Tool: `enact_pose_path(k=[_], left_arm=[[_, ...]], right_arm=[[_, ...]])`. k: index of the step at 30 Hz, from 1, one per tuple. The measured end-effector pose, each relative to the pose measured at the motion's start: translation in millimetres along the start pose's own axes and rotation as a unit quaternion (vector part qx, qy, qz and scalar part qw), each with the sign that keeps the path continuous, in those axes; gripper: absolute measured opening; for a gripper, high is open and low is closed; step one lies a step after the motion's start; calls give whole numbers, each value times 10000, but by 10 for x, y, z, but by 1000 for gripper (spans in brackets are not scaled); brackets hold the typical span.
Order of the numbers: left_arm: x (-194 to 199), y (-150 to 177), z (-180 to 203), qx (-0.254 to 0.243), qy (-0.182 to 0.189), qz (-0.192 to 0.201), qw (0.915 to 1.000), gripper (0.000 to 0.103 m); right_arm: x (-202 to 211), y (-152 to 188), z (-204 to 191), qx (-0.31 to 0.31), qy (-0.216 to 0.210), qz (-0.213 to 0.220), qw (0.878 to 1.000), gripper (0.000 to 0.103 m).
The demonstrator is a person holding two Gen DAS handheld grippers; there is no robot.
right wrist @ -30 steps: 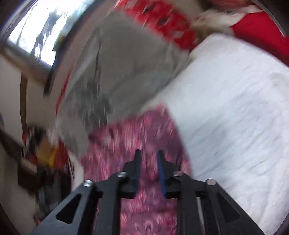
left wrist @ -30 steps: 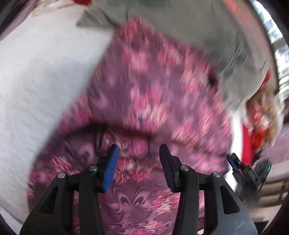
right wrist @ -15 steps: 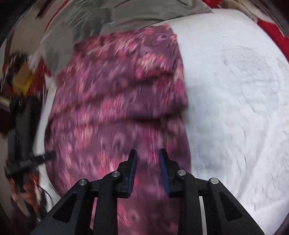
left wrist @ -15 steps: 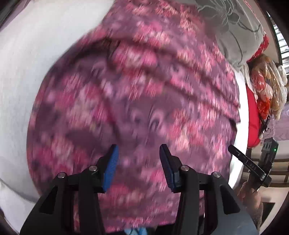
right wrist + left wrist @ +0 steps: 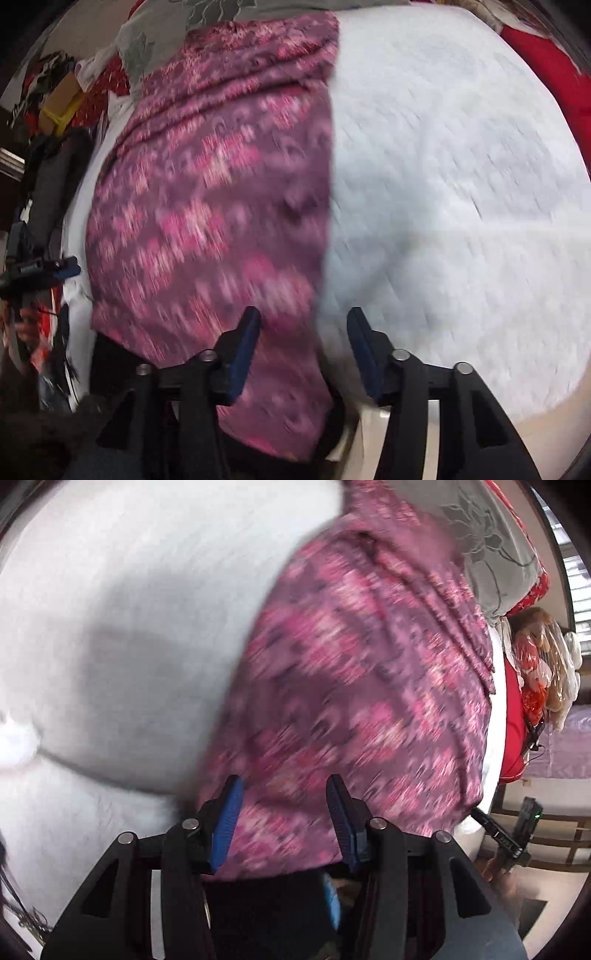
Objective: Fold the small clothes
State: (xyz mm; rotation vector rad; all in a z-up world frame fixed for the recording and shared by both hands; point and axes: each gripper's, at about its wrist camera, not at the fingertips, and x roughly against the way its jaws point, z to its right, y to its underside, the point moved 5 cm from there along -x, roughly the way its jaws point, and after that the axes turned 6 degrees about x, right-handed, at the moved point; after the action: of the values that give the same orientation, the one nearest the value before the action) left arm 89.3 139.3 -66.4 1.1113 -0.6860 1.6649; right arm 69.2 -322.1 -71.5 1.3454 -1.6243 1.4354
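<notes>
A purple and pink patterned garment (image 5: 362,686) lies spread lengthwise on the white quilted bed (image 5: 129,609), its near end hanging over the bed's edge. It also shows in the right wrist view (image 5: 221,206). My left gripper (image 5: 284,812) is open and empty above the garment's near end. My right gripper (image 5: 303,343) is open and empty over the garment's near right edge, where it meets the white quilt (image 5: 443,184). Both views are blurred by motion.
A grey flowered cloth (image 5: 495,546) lies at the garment's far end. Red fabric (image 5: 513,716) and bagged stuffed toys (image 5: 543,664) sit beyond the bed's right side. A red cloth (image 5: 546,62) lies at the far right of the bed.
Both grippers have pulled back toward the near edge of the bed. The right gripper has gone from nearly shut to open. The garment now lies spread out flat.
</notes>
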Motion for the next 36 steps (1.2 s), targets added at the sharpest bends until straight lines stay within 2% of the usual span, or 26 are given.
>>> enact_pose_path(k=[5,8,10,15,17,19,20,22,24,28,32,36], left_arm=[[-87,241,-379,355,211,-318,9986,45],[-174,323,-479,502,234,-465,9974,45],[-230,368,-511,571,267,-588,9963,45],[-310,469,-501,548,376,-697,9954,45],[-305,489,-471,507,398,-564,9963,45],[-289,499,-437,483,492,-460,9966,18],[-290,502,-413,464,534,-466,9964,6],[-251,504,-343,366,525,-339,9974,6],[-187,493,-265,255,636,-245,9973,6],[110,429,-29,77,1207,113,9926,6],[369,292,141,-34,1518,484,9872,6],[532,150,251,-34,1715,697,9827,6]], right_arm=[[-117,436,108,-433,-560,-138,9974,53],[-214,619,105,-719,-977,-199,9924,53],[-276,692,66,-780,-1167,-257,9898,53],[-229,698,8,-791,-1458,-84,9861,53],[-218,694,-81,-606,-1518,-99,9865,50],[-188,696,-155,-395,-1380,-62,9896,45],[-163,693,-185,-308,-1342,-17,9905,32],[-83,679,-221,-196,-1359,132,9904,13],[18,671,-308,37,-1364,281,9902,13],[276,582,-505,342,-1730,690,9819,11],[616,353,-531,267,-2013,1316,9703,11],[869,138,-515,125,-2029,1787,9627,11]])
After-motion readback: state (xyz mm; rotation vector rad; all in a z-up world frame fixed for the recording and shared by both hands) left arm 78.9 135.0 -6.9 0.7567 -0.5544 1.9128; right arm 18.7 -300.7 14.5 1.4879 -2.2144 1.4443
